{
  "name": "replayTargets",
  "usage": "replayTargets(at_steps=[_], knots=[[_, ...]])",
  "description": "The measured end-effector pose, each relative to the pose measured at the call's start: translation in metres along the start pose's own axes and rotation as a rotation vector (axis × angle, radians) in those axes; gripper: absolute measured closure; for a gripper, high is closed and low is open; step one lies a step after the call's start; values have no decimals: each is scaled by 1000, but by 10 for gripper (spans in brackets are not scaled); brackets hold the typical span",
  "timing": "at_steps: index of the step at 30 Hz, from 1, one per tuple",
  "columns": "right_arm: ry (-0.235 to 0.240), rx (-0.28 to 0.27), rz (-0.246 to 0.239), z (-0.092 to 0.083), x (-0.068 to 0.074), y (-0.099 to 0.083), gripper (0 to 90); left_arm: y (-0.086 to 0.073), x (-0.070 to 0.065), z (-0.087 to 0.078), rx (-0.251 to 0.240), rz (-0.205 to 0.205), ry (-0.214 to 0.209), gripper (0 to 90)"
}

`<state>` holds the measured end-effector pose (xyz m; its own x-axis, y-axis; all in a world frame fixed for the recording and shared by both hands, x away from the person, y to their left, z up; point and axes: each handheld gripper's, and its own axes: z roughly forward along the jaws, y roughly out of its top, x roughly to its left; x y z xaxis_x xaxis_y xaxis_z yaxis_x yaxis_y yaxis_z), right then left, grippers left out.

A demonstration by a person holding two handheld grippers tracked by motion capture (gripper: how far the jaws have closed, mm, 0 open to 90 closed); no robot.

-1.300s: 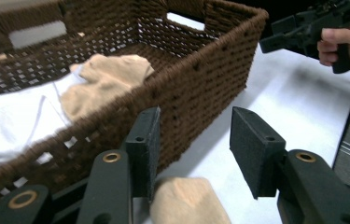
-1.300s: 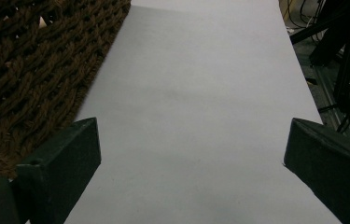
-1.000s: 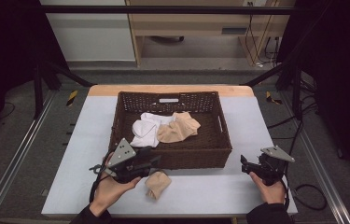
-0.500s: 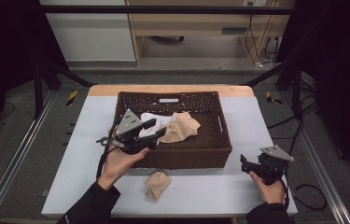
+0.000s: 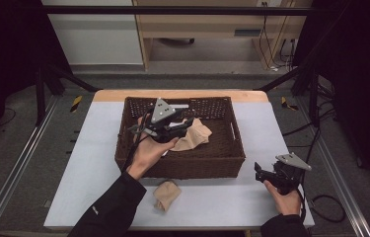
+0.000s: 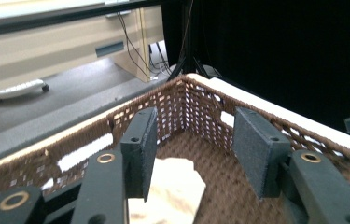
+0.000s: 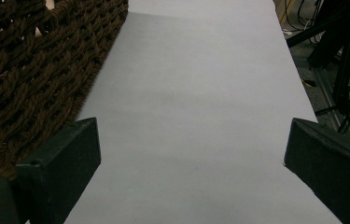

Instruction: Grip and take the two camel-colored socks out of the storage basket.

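Already, one tan sock (image 5: 167, 195) lies on the tabletop (image 5: 93, 163) in front of the wicker basket (image 5: 192, 167); more socks (image 5: 195, 136) remain inside. The left gripper (image 5: 172, 123) hovers over them, jaws open and empty — its own view reveals a pale sock (image 6: 172, 193) below. The right gripper (image 5: 264, 173) rests apart, jaws wide open.
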<state>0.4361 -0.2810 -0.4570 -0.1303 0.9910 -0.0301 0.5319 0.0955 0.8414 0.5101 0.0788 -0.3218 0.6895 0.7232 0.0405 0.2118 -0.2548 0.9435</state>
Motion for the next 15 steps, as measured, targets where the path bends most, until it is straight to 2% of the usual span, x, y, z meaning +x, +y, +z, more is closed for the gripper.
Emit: replayTargets(at_steps=[2,3,4,5,8,11,12,13,15], knots=[[-2,3,1,1,0,0,40,2,3,11,14,20,26,499],[-2,3,1,1,0,0,40,2,3,11,14,20,26,498],[-2,4,1,1,0,0,40,2,9,21,28,15,46,497],[-2,4,1,1,0,0,40,2,9,21,28,15,46,495],[-3,4,-1,2,0,0,39,-5,17,38,37,2,77,477],[-1,10,-3,3,1,-1,41,-13,25,52,85,-6,109,461],[0,10,-3,3,2,-1,41,-19,29,60,114,-6,120,461],[0,10,-3,3,2,-1,41,-19,29,60,114,-6,120,461],[1,12,-3,4,2,-1,42,-27,33,71,154,-4,128,461]])
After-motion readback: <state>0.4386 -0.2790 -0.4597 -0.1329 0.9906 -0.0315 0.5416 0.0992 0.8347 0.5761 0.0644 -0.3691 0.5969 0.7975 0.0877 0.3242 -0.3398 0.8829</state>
